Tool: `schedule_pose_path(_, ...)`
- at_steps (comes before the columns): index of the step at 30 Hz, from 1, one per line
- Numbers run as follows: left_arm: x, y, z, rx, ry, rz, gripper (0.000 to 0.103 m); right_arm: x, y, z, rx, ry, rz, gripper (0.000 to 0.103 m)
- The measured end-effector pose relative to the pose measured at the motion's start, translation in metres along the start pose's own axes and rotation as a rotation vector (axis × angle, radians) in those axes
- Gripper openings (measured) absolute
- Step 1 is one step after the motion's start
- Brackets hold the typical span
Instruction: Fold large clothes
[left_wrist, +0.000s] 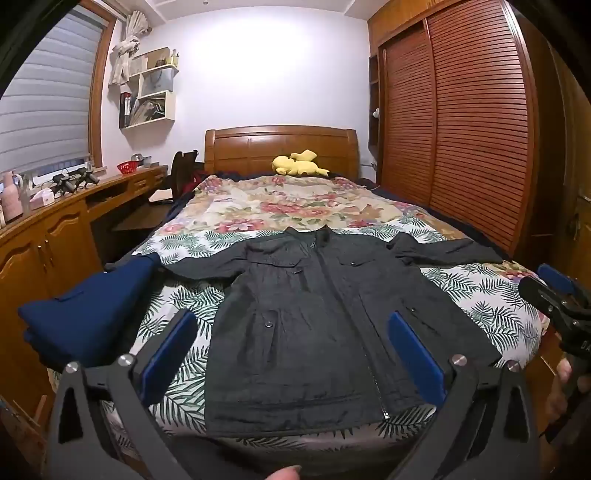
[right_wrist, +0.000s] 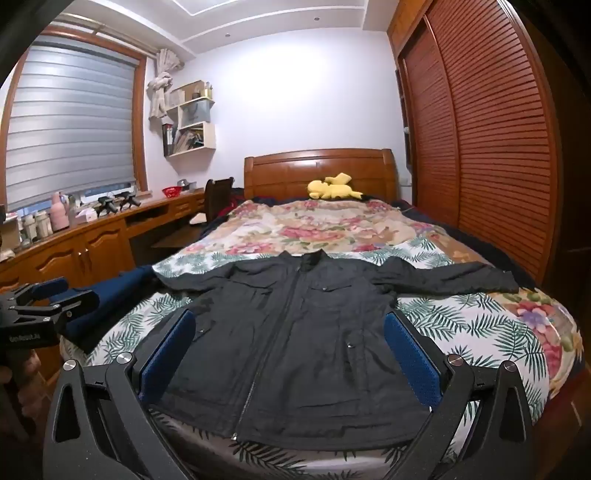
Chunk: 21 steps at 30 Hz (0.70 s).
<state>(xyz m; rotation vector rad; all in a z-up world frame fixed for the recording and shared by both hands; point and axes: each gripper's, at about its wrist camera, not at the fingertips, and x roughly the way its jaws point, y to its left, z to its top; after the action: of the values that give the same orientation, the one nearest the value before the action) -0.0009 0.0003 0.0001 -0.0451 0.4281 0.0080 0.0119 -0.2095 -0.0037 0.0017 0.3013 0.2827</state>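
Two grippers hover over a jacket spread on the bed.

Zipped and front up, the dark jacket (left_wrist: 314, 332) lies flat on the leaf-print bedspread (left_wrist: 491, 306), collar toward the headboard (left_wrist: 280, 147), both sleeves stretched out sideways and the hem near the foot edge. The left gripper (left_wrist: 295, 354) has its jaws wide apart, holding nothing, blue pads (left_wrist: 170, 354) framing the jacket's lower half. The right gripper (right_wrist: 291, 354) is likewise spread and empty above the hem. A folded navy garment (left_wrist: 92, 310) sits at the bed's left edge, touching the left sleeve's end. A yellow plush (right_wrist: 332, 190) rests by the headboard. The table (right_wrist: 92, 221) along the window carries bottles.
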Motion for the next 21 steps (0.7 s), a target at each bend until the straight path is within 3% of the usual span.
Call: schedule_pose_path(21,-0.0088,-0.0014,0.0066,0.012,-0.012,0.014,0.103,0.0021,0.0036,-0.0017,0.002,0.000,-0.002,0.103)
